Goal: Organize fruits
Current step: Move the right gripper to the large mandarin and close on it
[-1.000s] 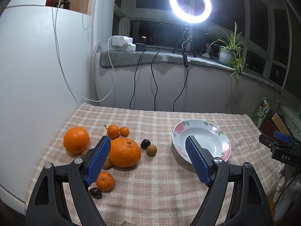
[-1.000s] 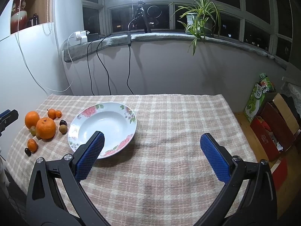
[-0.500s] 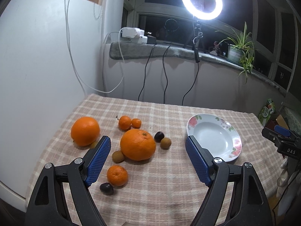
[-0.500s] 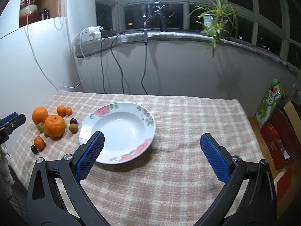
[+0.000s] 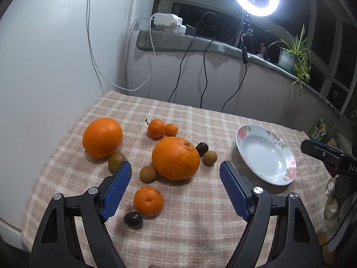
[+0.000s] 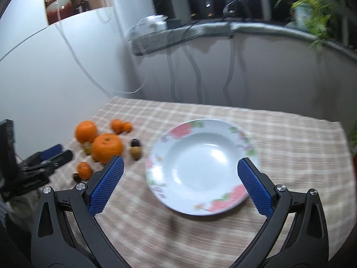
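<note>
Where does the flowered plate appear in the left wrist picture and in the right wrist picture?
Left wrist view: the plate lies at the right, beyond the open left gripper.
Right wrist view: the plate lies in the middle, between the fingers of the open right gripper.
Shared landmark: the biggest orange, left of the plate in both.

Your left gripper (image 5: 175, 187) sat low in the frame, its blue-padded fingers (image 5: 117, 189) spread wide with nothing between them. Your right gripper (image 6: 178, 186) was likewise low and centred, fingers (image 6: 255, 187) parted wide, gripping nothing; its view was blurred.
</note>
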`<state>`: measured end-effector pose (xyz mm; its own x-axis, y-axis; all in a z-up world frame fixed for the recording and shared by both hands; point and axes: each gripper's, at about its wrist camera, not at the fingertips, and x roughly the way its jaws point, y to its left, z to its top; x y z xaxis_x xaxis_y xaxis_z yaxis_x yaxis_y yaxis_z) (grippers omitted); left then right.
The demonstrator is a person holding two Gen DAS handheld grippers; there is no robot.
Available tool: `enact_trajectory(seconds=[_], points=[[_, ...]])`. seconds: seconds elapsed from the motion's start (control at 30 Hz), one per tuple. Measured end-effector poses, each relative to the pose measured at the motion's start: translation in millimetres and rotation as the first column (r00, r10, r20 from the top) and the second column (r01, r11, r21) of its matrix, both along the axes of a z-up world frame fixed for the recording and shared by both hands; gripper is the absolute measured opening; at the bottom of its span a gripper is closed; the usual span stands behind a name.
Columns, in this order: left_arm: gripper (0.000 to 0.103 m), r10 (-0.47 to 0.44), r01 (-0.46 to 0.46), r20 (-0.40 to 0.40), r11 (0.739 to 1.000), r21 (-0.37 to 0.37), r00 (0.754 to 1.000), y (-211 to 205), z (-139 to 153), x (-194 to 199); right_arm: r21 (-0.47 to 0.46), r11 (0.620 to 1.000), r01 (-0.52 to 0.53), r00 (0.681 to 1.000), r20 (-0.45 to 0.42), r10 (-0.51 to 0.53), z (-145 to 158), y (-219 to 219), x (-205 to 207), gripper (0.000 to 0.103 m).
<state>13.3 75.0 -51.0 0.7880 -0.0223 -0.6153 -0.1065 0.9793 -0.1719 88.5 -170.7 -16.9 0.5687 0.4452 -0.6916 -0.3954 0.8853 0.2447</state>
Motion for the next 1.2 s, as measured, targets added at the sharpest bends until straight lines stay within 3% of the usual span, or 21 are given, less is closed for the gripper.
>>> enact_trajectory(seconds=[0.2,0.37,0.73,0.97,1.07,1.2], points=[[0.076,-0.021,0.021,-0.026,0.999,-0.032,0.999,3.3,-11.6,11.3,0.021,0.993,-0.117,0.992,-0.049,0.118,-10.5,37.4,18.7,0.103],[0.069,-0.038,0.035,-0.052,0.998,-0.058,0.998,3.5,-21.3,19.1,0.05,0.973,-0.226,0.966,-0.114,0.23,-20.7,70.7,42.8,0.103],[0.051,-0.062,0.051,-0.09,0.991,-0.125,0.994,1.2,-33.7,32.9,0.163,0.893,-0.421,0.851,-0.271,0.45,-44.9,139.6,92.6,0.094],[0.049,-0.051,0.036,-0.116,0.991,-0.131,0.992,2.3,-39.9,40.2,0.207,0.856,-0.474,0.783,-0.346,0.517,-61.8,165.6,109.6,0.09],[0.049,-0.047,0.032,-0.119,0.992,-0.123,0.992,2.5,-40.2,42.1,0.221,0.838,-0.499,0.756,-0.363,0.546,-67.5,176.0,112.7,0.084],[0.049,-0.04,0.025,-0.116,0.991,-0.133,0.992,4.6,-40.2,42.9,0.221,0.827,-0.517,0.731,-0.387,0.561,-76.0,186.8,116.0,0.083]])
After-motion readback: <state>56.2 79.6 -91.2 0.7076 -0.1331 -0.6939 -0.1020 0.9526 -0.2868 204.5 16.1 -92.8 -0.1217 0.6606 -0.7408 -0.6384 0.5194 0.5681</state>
